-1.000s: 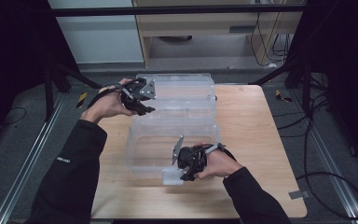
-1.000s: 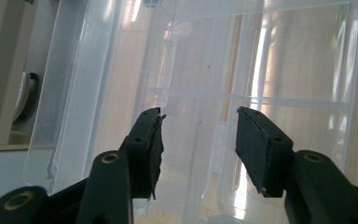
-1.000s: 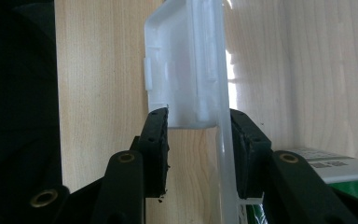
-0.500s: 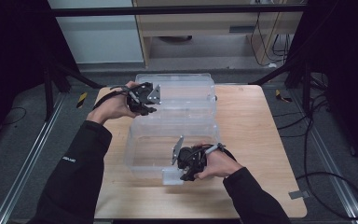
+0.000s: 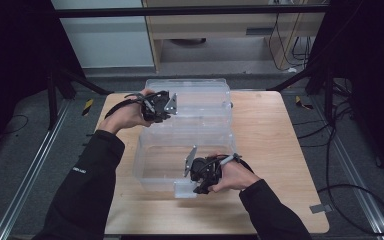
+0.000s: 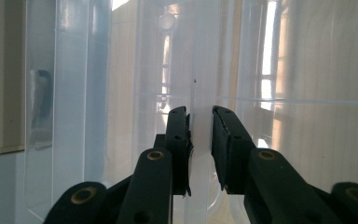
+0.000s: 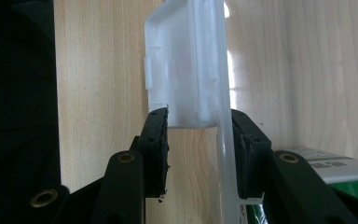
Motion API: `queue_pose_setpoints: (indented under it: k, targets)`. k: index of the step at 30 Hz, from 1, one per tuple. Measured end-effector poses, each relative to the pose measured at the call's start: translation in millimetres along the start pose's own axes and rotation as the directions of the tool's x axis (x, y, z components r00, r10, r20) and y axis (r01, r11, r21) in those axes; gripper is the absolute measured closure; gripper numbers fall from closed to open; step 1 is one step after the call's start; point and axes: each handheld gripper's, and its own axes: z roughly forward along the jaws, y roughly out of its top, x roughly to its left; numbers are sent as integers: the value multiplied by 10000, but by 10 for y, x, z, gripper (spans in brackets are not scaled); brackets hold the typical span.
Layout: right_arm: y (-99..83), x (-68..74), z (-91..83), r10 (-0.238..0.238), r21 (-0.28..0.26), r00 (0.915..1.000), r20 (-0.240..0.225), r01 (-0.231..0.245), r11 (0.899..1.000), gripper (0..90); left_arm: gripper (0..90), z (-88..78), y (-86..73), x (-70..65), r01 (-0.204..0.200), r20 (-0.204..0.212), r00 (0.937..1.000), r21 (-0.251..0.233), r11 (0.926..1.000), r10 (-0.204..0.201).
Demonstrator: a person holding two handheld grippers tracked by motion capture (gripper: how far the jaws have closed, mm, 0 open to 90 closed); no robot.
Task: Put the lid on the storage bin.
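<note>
A clear plastic storage box (image 5: 152,165) stands on the wooden table (image 5: 275,150), its clear lid (image 5: 200,97) folded open behind it. My left gripper (image 5: 172,109) is at the lid's left end. Its jaws have just been closing, and the pads (image 6: 179,140) now press on the lid's edge (image 6: 201,70) from both sides. My right gripper (image 5: 194,186) is at the box's front wall, shut on the white latch (image 7: 182,70) and the rim beside it. The same latch (image 5: 185,190) juts out below the front rim.
A green and white labelled thing (image 7: 345,172) lies behind the box wall at the lower right of the right gripper view. Bare tabletop (image 5: 280,190) lies to the right of the box. Dark stands and cables (image 5: 340,125) surround the table on the floor.
My left hand has shifted slightly toward the lid's left edge. The right hand and the box have kept still.
</note>
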Motion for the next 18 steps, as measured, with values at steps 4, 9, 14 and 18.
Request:
queue_pose_setpoints:
  k: [4, 9, 14, 18]
  targets:
    - [3, 1, 0, 45, 20, 10000, 5, -45, 10000, 620, 785, -14, 15, -11, -195, -44, 9998, 199, 9996, 196]
    - [6, 15, -1, 6, 57, 9999, 101, -7, 10000, 621, 803, -30, 59, -29, -386, -50, 9992, 269, 9989, 387]
    - [11, 19, 2, -68, 76, 9998, 188, 67, 9999, 622, 816, -63, 84, -44, -553, -26, 9985, 403, 9977, 554]
    - [13, 23, 2, -71, 127, 9998, 191, 69, 9999, 621, 824, -85, 88, -53, -570, 18, 9984, 361, 9977, 569]
